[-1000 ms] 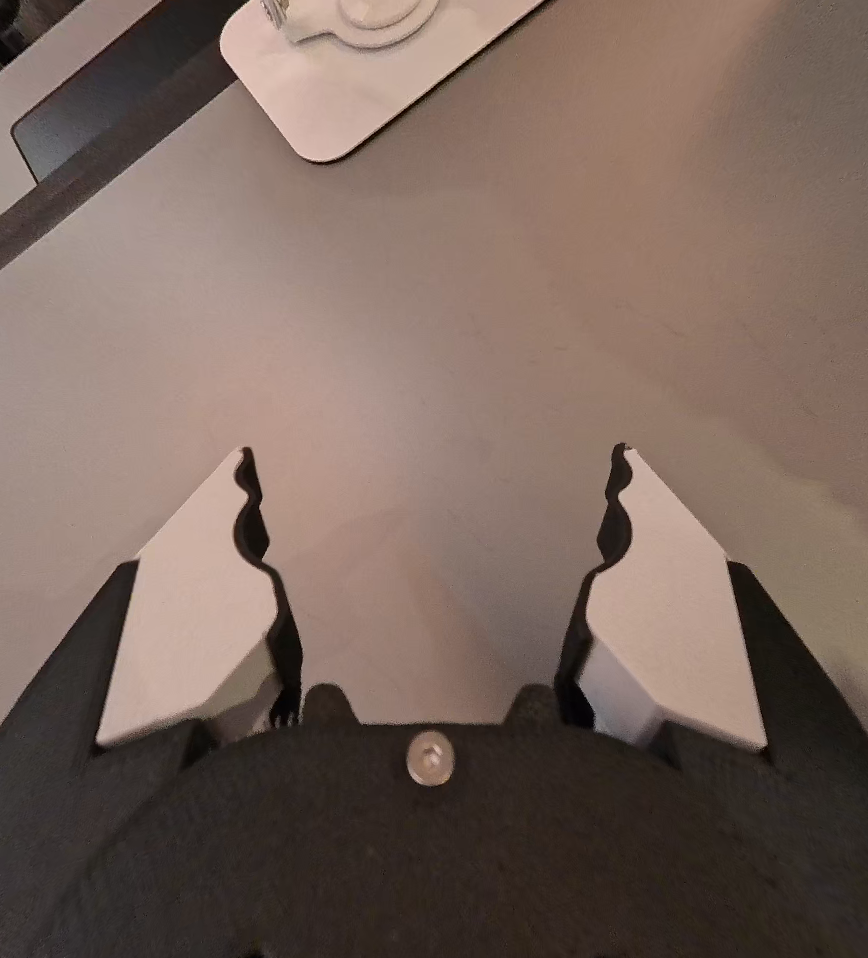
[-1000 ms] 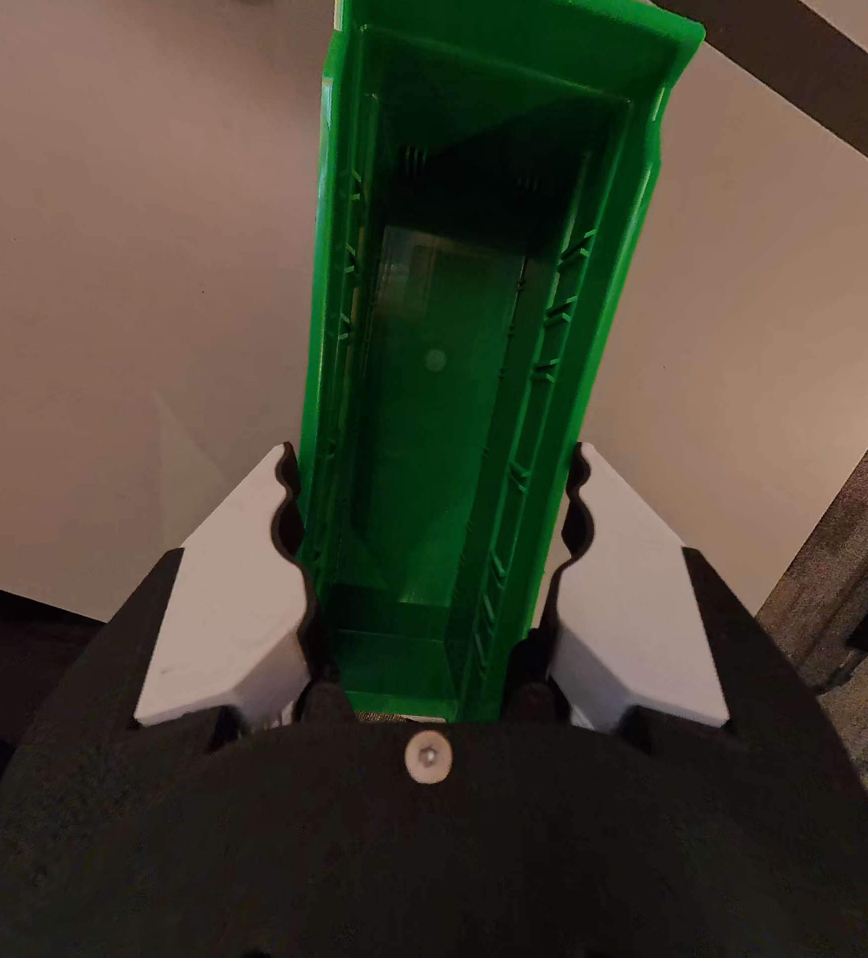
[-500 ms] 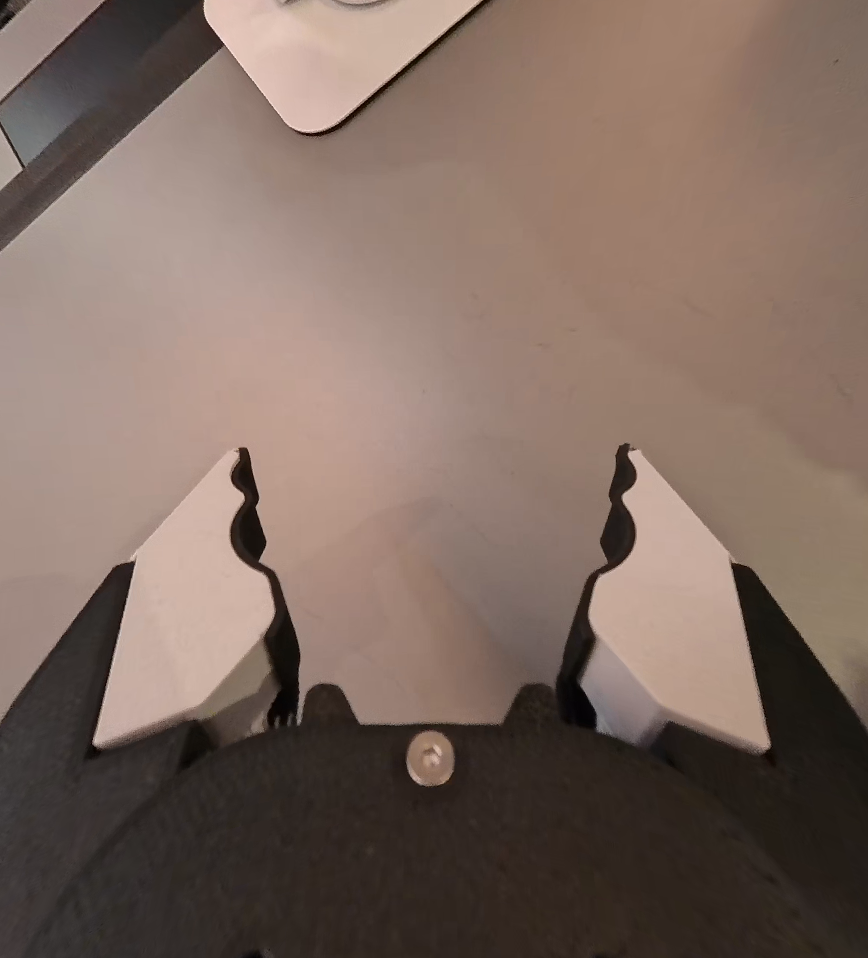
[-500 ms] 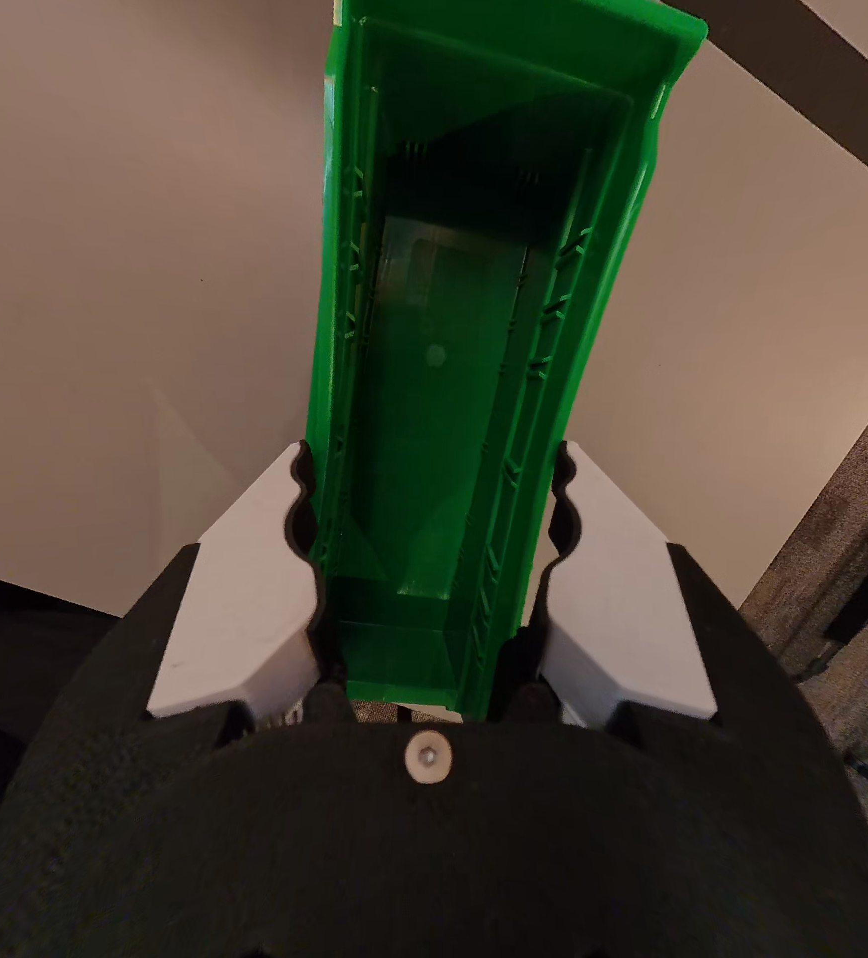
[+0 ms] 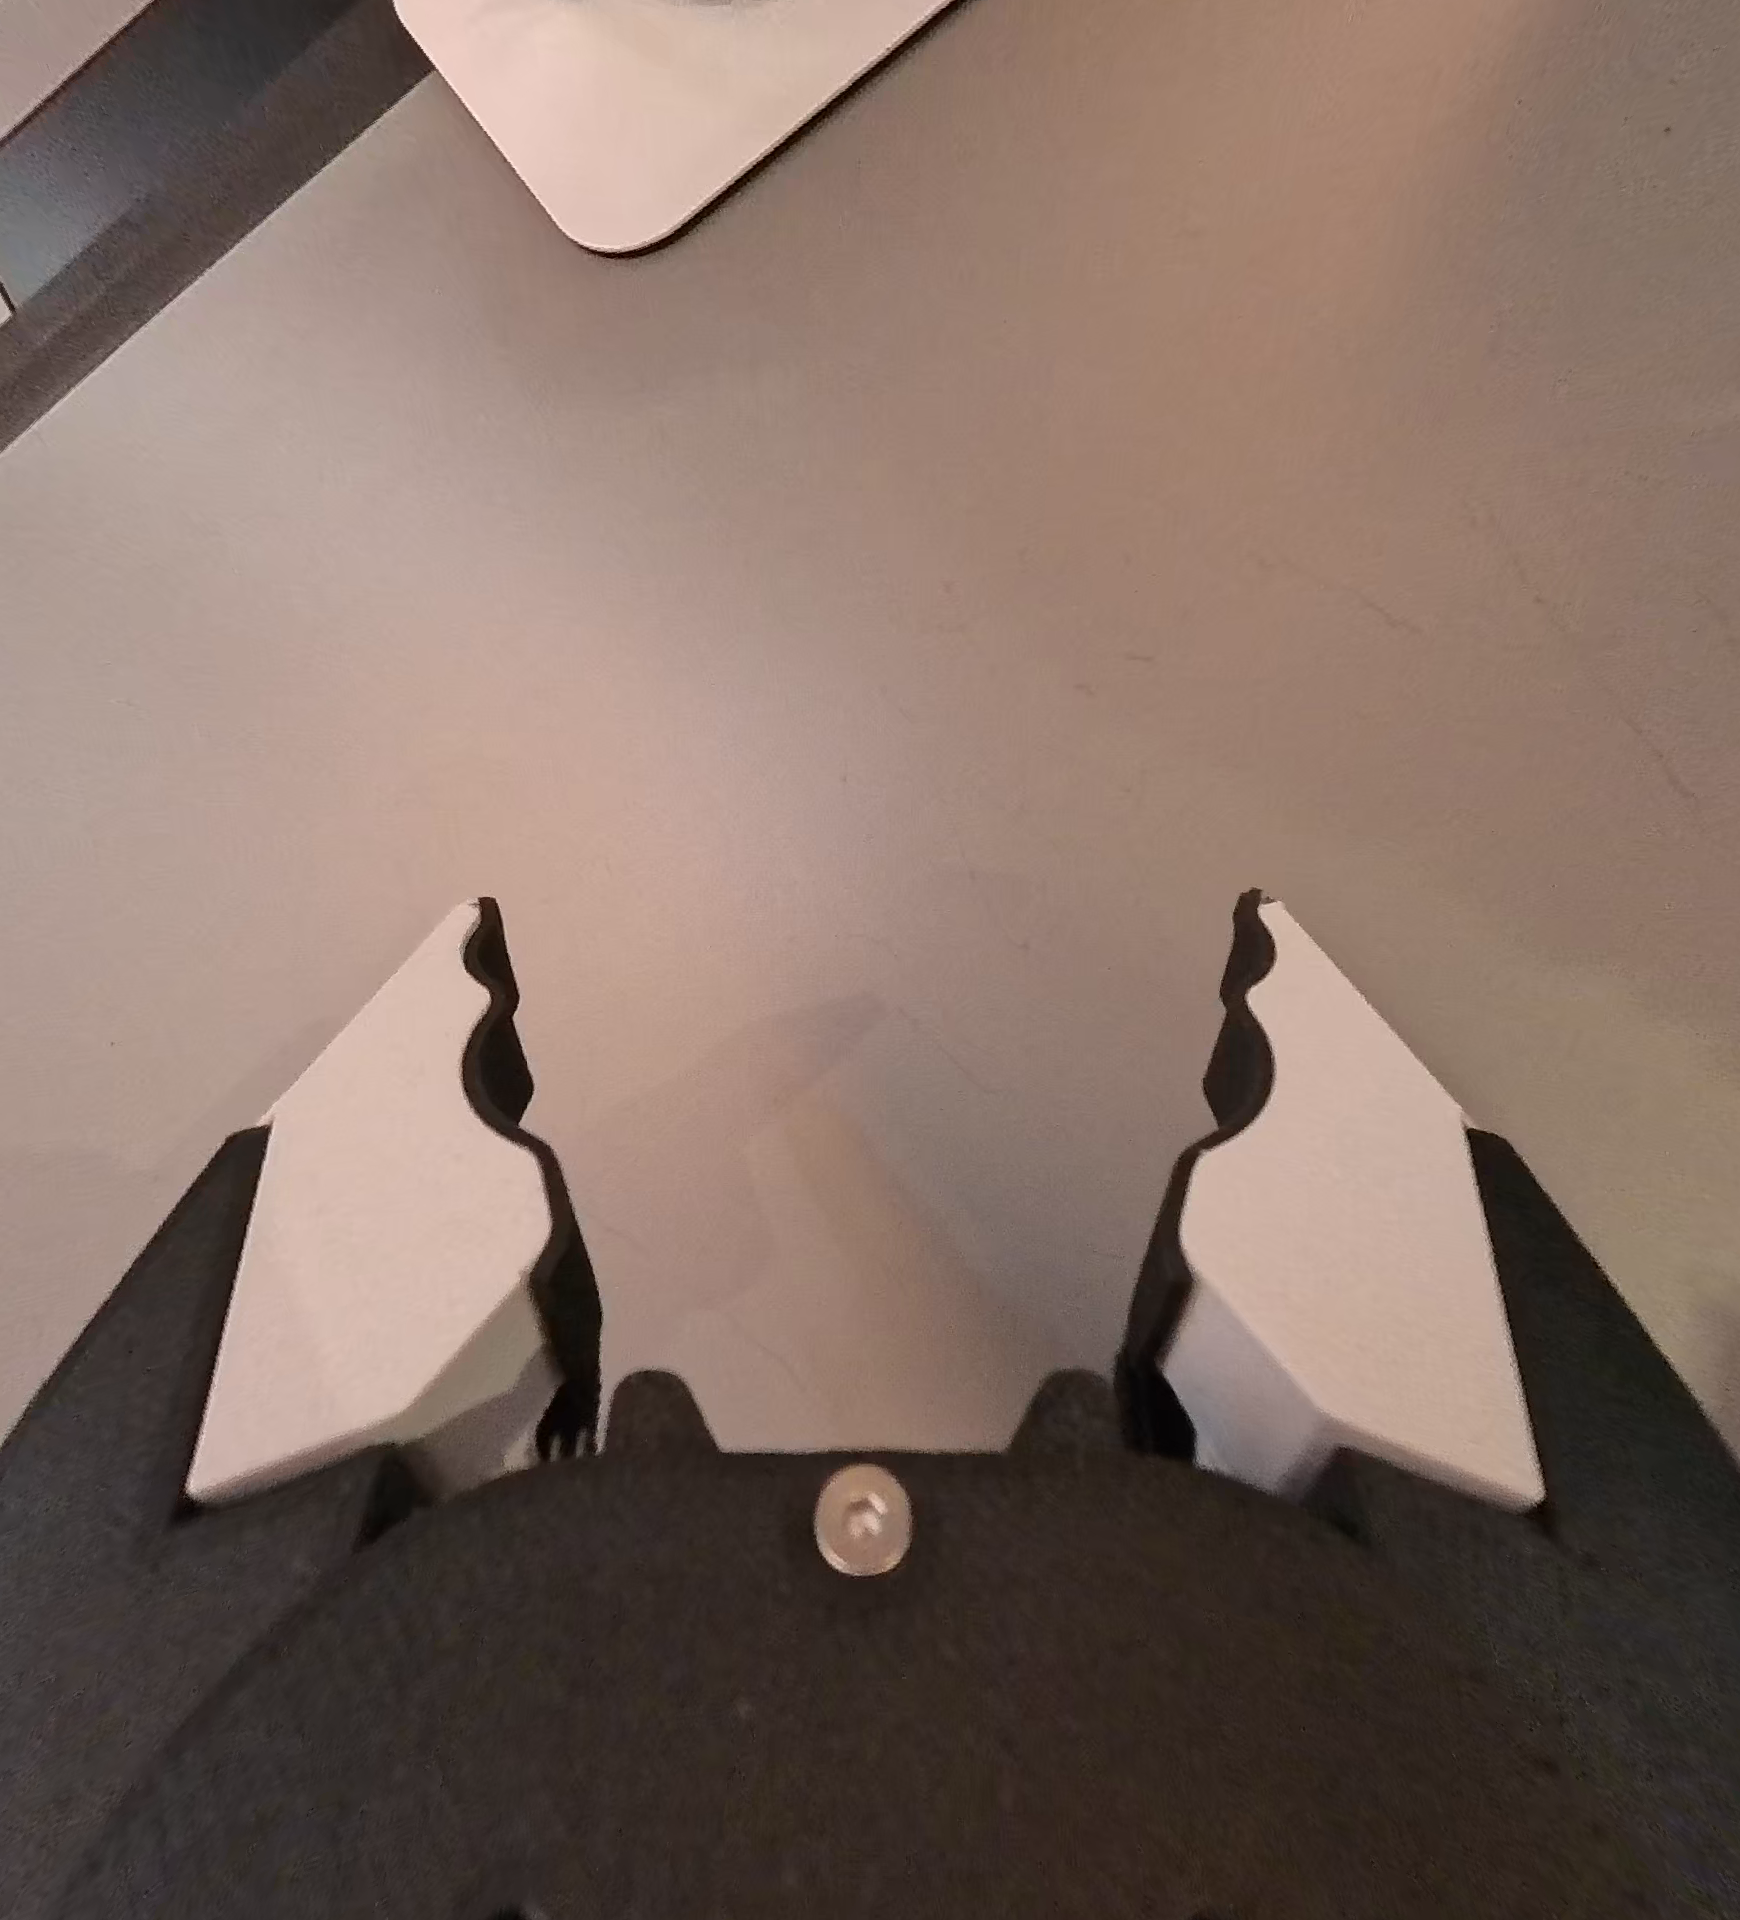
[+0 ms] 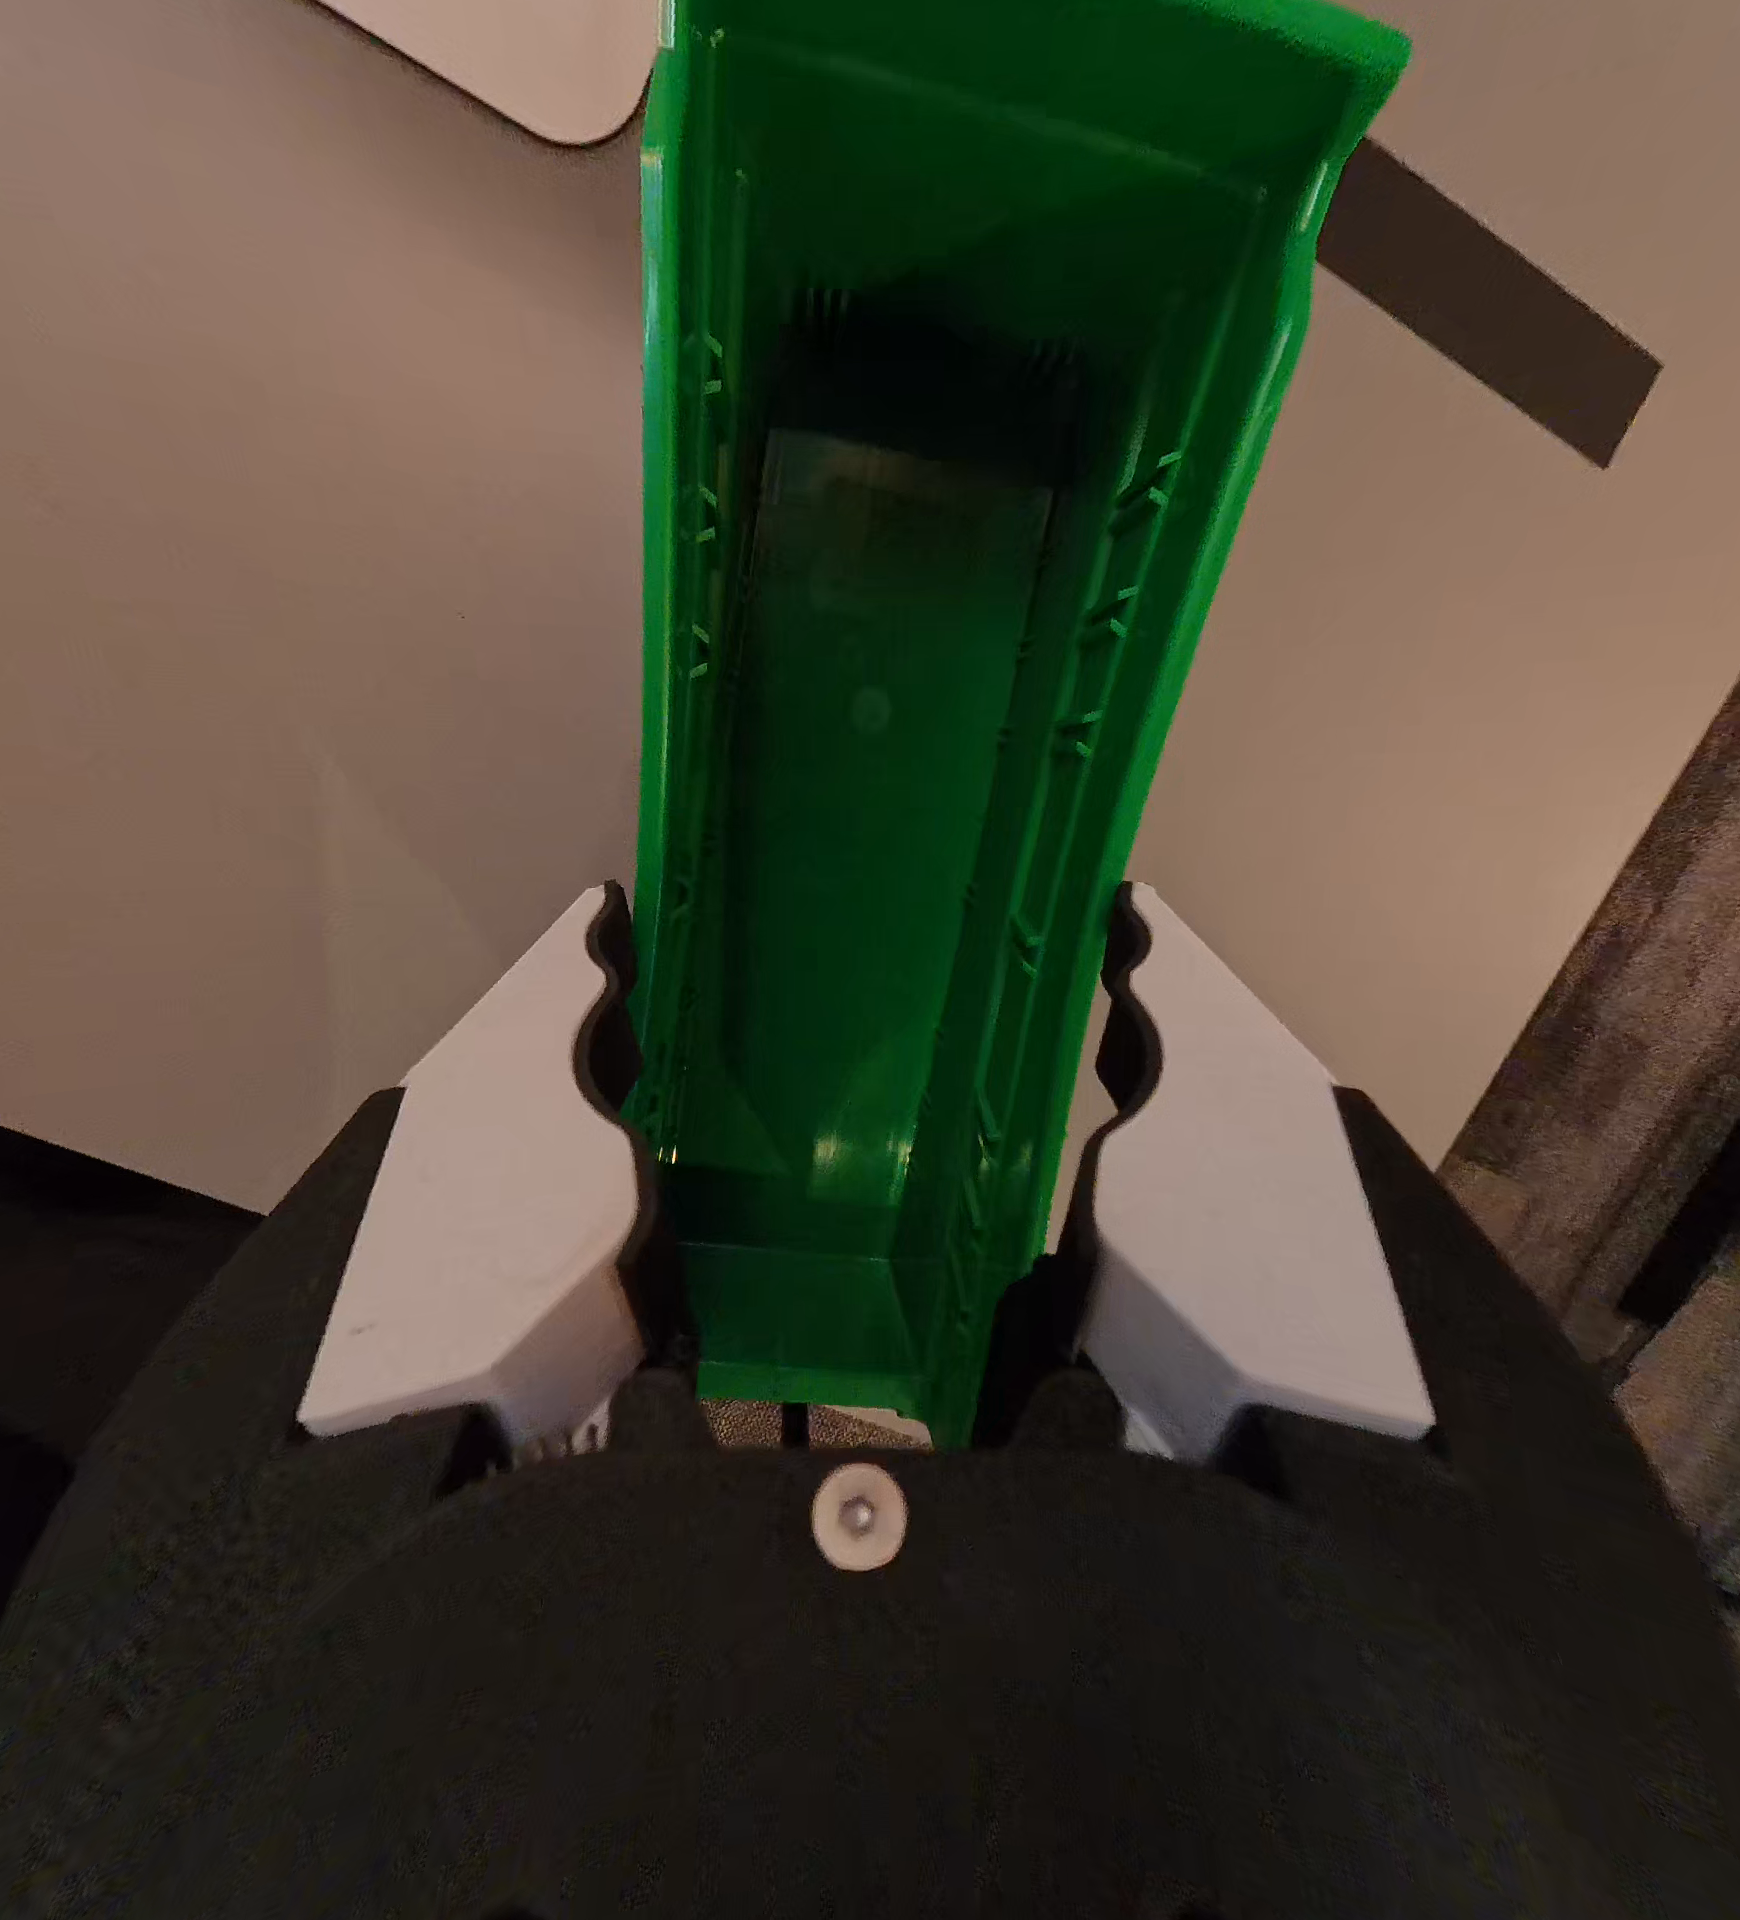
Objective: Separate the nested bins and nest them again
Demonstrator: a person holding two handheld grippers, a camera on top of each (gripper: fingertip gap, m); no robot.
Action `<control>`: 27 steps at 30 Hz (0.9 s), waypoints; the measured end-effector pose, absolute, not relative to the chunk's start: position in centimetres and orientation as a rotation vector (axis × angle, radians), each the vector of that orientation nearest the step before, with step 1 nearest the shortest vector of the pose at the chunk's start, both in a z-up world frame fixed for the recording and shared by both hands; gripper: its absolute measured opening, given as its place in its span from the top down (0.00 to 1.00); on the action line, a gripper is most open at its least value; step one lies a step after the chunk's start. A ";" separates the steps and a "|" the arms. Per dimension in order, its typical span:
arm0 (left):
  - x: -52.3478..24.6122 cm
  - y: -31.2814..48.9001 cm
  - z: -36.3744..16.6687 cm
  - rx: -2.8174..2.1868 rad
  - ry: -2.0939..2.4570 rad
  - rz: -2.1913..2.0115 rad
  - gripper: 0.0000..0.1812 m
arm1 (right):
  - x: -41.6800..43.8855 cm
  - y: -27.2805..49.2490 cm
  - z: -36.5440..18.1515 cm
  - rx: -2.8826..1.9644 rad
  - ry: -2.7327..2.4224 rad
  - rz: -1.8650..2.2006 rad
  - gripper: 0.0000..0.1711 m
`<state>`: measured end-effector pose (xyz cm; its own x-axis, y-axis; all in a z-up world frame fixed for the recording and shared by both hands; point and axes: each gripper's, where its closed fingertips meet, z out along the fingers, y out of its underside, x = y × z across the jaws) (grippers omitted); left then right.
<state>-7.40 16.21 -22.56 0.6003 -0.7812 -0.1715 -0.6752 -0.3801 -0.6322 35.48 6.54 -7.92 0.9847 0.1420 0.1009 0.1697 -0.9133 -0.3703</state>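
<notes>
Green bin [image 6: 907, 665] is sitting lengthwise between my right gripper's [image 6: 871, 914] closing fingers, above the table [image 6: 222, 623], while my left gripper [image 5: 871, 904] is hovering spread and empty, so I'm judging separation or re-nesting unfinished, its partner unseen.

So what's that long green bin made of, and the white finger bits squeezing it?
The long green bin looks like glossy moulded plastic: thin ribbed walls, shiny highlights inside. The right gripper has white fingers that look like matte hard plastic, with darker wavy pads, possibly rubber.
</notes>
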 end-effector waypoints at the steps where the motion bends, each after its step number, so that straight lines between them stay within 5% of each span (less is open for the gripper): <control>1: -7.4 16.2 -22.5 -2.152 1.145 -0.206 0.27 | 35.4 6.5 -7.4 -2.737 -0.227 -0.114 0.47; 17: -7.4 16.2 -22.0 -2.157 1.118 -0.265 0.28 | 28.6 8.2 1.8 -2.557 -0.328 -0.069 0.47; 27: -7.0 15.7 -22.2 -2.162 1.116 -0.317 0.28 | 20.3 10.4 -5.4 -2.609 -0.410 0.102 0.47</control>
<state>-6.96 15.74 -22.25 0.6036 -0.7925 -0.0871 -0.6286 -0.4058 -0.6635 20.29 10.42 -5.38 0.9520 0.3060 0.0027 0.2691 -0.8330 -0.4835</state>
